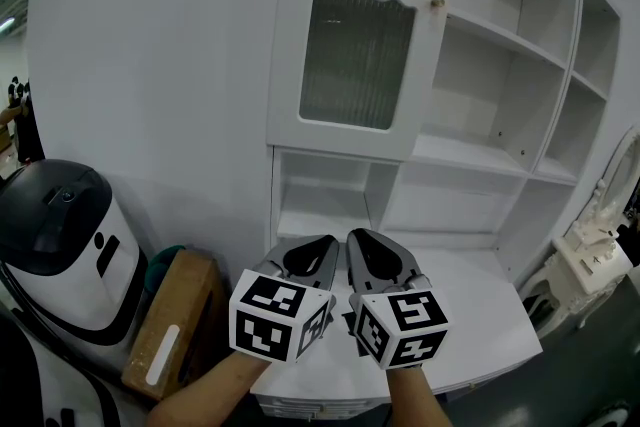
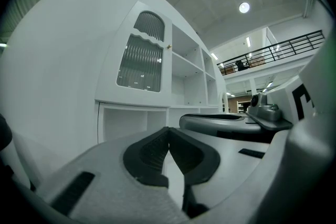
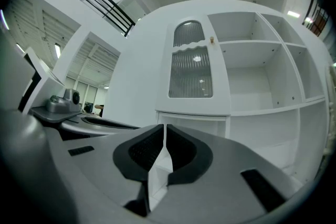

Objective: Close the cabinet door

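Observation:
The white cabinet [image 1: 500, 105] stands ahead against the wall. Its door [image 1: 355, 45], with ribbed glass panes and a small knob [image 1: 437, 4], covers the upper left compartment and looks flush with the cabinet front in the right gripper view [image 3: 191, 68]. In the left gripper view the door [image 2: 139, 63] is up and to the left. My left gripper [image 1: 328, 240] and right gripper [image 1: 353, 235] hover side by side over the cabinet's desk top [image 1: 480, 315], well below the door. Both are shut with nothing between their jaws, and their tips meet [image 2: 168, 129] [image 3: 164, 126].
Open shelves [image 1: 500, 35] fill the cabinet's right side, with cubbies [image 1: 320, 200] under the door. A black-and-white machine [image 1: 60, 235] and a cardboard box [image 1: 170, 325] stand on the floor at the left. White ornate furniture [image 1: 590, 255] stands at the right.

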